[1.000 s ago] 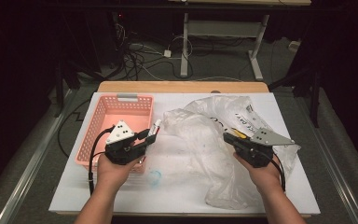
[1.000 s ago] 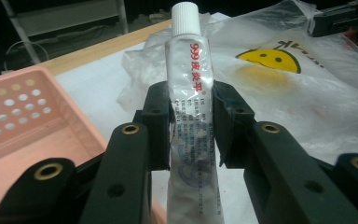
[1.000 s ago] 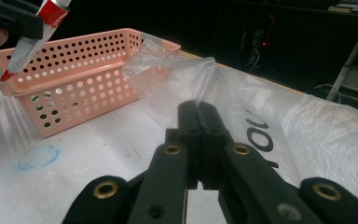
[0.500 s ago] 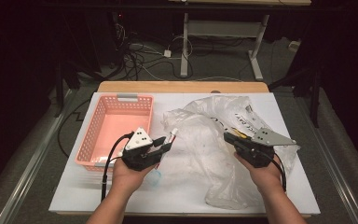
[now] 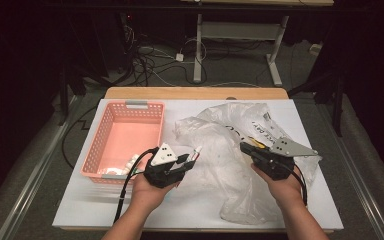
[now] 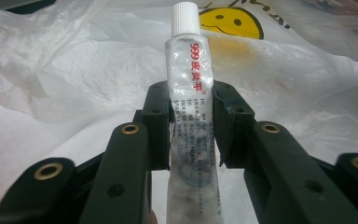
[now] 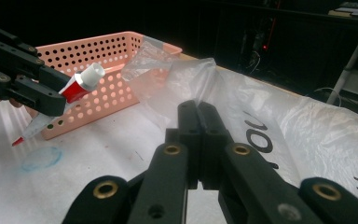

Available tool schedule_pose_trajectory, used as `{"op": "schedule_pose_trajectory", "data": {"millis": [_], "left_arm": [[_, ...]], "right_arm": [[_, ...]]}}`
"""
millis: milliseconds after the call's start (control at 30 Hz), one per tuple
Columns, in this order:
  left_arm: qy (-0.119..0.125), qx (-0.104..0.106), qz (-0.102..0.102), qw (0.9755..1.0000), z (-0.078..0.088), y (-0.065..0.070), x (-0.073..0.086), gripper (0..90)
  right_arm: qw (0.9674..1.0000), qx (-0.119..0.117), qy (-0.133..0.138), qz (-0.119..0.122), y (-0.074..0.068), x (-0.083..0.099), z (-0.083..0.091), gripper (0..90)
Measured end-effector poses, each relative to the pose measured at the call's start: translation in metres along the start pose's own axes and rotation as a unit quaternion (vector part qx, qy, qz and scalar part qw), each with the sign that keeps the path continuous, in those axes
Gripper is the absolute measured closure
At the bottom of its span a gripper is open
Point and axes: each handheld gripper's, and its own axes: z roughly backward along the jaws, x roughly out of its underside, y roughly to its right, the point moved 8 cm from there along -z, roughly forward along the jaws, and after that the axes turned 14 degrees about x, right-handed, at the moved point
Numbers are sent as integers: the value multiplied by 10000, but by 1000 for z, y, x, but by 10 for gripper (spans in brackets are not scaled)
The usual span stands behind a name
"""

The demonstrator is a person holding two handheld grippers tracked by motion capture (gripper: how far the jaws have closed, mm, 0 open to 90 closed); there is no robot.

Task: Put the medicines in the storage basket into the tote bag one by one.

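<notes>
We are working over the worktop (image 5: 80, 210), where the right tongs (image 5: 244, 147) are pinching the plastic bag (image 5: 220, 135) shut-jawed. The left tongs (image 5: 192, 159) are clamping a tube (image 6: 191, 116) mid-body beside the basket (image 5: 125, 135); its long axis, cap leading, is pointing bagward. We should be lifting the bag's mouth wider, then feeding the tube in cap-first.

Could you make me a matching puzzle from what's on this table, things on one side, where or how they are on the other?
Things:
1. tube
2. pink basket
3. plastic bag
4. right gripper

States:
A. jaws shut, pinching thin film
B. crumpled across the middle of the white table
C. held between the left gripper jaws, white cap pointing away
D. standing at the table's left side

Pairs: 1-C, 2-D, 3-B, 4-A
</notes>
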Motion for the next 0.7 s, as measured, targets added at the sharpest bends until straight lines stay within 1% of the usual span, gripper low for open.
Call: {"op": "schedule_pose_trajectory", "data": {"millis": [333,467,533,700], "left_arm": [[-145,70,7,9999,-9,2,6,679],[-157,88,-2,9998,-12,4,6,679],[-158,95,11,9998,-13,4,5,679],[-118,135,-47,9998,-20,6,-5,679]], "right_arm": [[10000,4,5,-15,0,0,0,900],[10000,10,18,-5,1,0,1,900],[10000,21,33,-16,1,-1,1,900],[10000,23,39,-5,0,-2,2,900]]}}
